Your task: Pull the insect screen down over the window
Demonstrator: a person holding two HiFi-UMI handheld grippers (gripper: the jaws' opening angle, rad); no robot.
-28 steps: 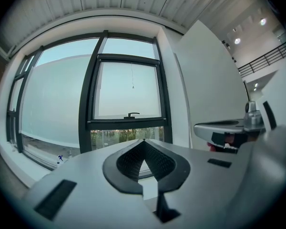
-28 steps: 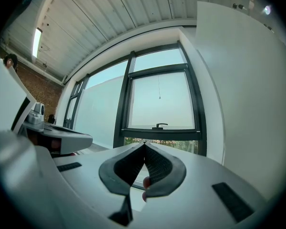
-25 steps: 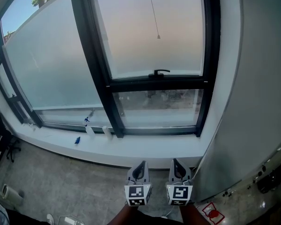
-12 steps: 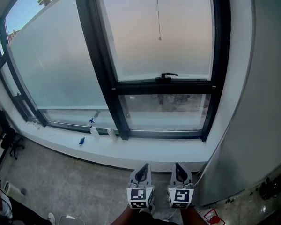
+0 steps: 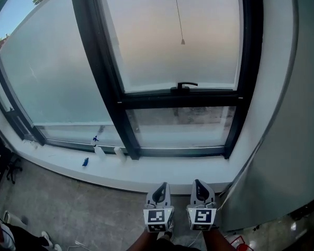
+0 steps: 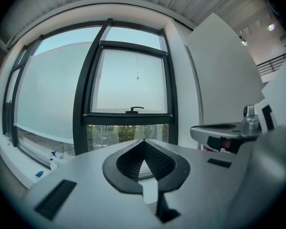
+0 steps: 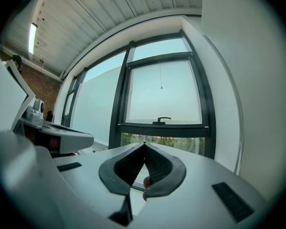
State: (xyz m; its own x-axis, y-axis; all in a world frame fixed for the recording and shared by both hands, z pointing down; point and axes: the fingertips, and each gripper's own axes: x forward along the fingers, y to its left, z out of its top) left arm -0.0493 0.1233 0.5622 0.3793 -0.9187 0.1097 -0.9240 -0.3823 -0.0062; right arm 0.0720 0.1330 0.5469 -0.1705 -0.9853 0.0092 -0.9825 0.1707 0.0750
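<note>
Dark window frame (image 5: 178,99), white sill (image 5: 162,178), floor strip (image 5: 94,208)

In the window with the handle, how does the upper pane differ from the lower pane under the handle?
The upper pane looks milky and shows nothing behind it; the lower pane is clear, with greenery visible through it. The upper pane is much taller than the lower pane. A thin cord hangs before the upper pane, none before the lower pane. Both sit in the same black frame.

free: floor (image 5: 94,208) ahead to sill (image 5: 162,175) | obstacles: bottles (image 5: 119,153) on sill left, grey wall (image 5: 285,150) close right
</note>
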